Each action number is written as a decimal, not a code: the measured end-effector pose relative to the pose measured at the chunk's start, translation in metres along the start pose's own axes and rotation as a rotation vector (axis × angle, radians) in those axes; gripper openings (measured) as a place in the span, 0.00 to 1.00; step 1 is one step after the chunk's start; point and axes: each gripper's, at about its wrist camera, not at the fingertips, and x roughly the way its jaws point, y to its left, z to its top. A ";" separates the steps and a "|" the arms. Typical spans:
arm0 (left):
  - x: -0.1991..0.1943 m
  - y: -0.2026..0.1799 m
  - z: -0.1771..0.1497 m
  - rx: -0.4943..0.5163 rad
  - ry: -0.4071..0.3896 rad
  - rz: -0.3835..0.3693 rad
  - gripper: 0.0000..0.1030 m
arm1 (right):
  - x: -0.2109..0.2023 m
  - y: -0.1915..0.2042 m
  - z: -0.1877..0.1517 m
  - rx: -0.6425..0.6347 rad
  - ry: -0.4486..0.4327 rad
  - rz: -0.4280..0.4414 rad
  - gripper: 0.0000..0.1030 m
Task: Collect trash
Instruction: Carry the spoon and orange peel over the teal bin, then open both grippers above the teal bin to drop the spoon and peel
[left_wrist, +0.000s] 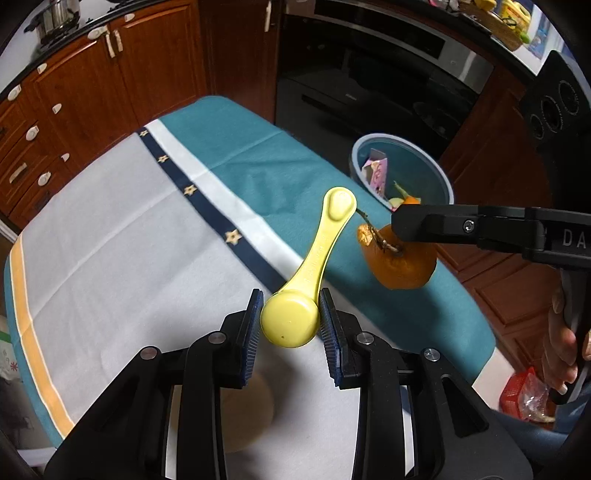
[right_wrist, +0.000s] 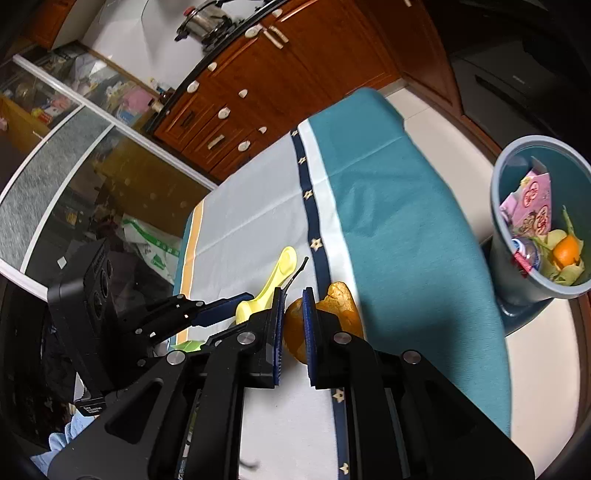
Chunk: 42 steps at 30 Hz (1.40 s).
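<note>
Above table (left_wrist: 110, 229) | left claw (left_wrist: 291, 325) grips spoon (left_wrist: 314, 258), handle pointing away | right claw (right_wrist: 293, 325) clamps peel (right_wrist: 343, 302)

Both tools were matte black plastic. The left gripper (left_wrist: 291, 319) had ribbed blue pads (left_wrist: 254, 325) and round silver pivot bolts; the right gripper (right_wrist: 293, 328) matched it, white lettering marking its body. A light-blue sleeve (right_wrist: 61, 445) showed.

The right tool (left_wrist: 397, 221) bears the white letters "DA", cut off at the picture's edge; other print is unreadable.
</note>
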 end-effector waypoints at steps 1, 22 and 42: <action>0.002 -0.004 0.004 0.004 0.002 -0.003 0.30 | -0.003 -0.003 0.001 0.003 -0.005 0.000 0.10; 0.104 -0.166 0.123 0.237 0.076 -0.113 0.30 | -0.112 -0.191 0.045 0.249 -0.203 -0.165 0.10; 0.168 -0.194 0.147 0.279 0.159 -0.143 0.31 | -0.086 -0.263 0.053 0.357 -0.152 -0.206 0.12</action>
